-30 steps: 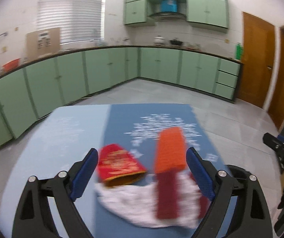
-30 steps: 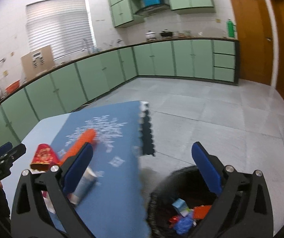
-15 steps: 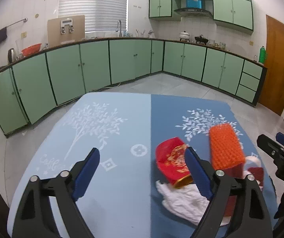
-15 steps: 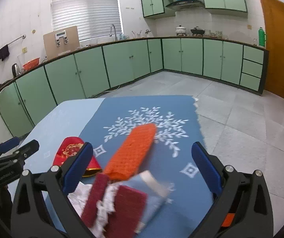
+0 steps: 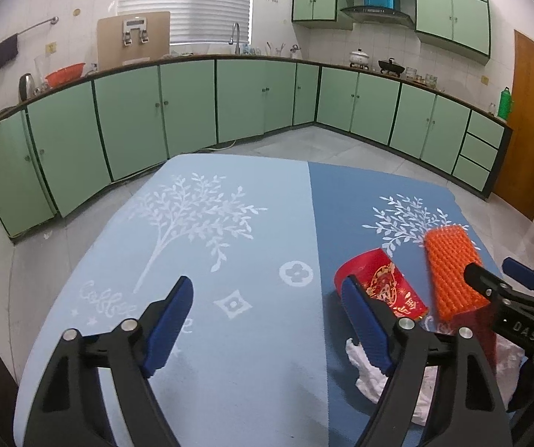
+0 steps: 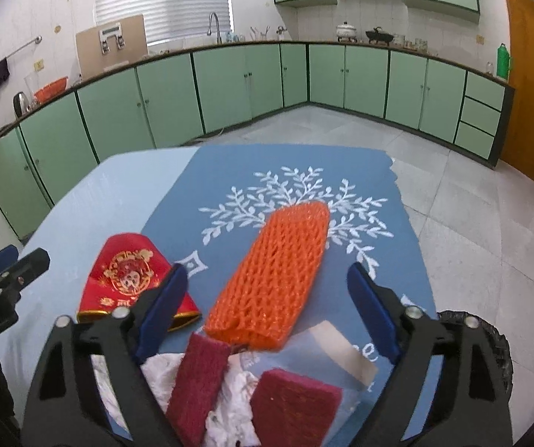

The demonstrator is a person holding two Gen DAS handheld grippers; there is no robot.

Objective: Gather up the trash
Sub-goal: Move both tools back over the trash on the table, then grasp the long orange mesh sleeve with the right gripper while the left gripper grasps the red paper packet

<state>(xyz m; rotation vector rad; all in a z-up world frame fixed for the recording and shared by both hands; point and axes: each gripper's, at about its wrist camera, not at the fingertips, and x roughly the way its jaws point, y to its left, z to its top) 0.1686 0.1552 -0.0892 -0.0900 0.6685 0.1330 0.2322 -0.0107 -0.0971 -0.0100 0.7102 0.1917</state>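
A heap of trash lies on the dark-blue cloth: an orange foam net (image 6: pixel 278 272), a red packet with gold print (image 6: pixel 129 272), two dark red net pieces (image 6: pixel 200 380), a crumpled white tissue (image 6: pixel 229 402) and a clear wrapper (image 6: pixel 341 357). My right gripper (image 6: pixel 267 311) hovers over the heap with its jaws closing. The net's near end lies between them, untouched by the pads. My left gripper (image 5: pixel 267 320) is over bare light-blue cloth, jaws closing on nothing. Its right finger stands in front of the red packet (image 5: pixel 382 290). The orange net (image 5: pixel 451 264) lies further right.
A bin lined with a black bag (image 6: pixel 490 331) stands off the table's right edge. The table (image 5: pixel 200 223) wears a light-blue and dark-blue cloth with white tree prints. Green kitchen cabinets ring the tiled floor behind it.
The right gripper has swung left from above the bin to over the trash heap. The left gripper has shifted left, off the packet and net, onto bare cloth. Both jaws have narrowed slightly.
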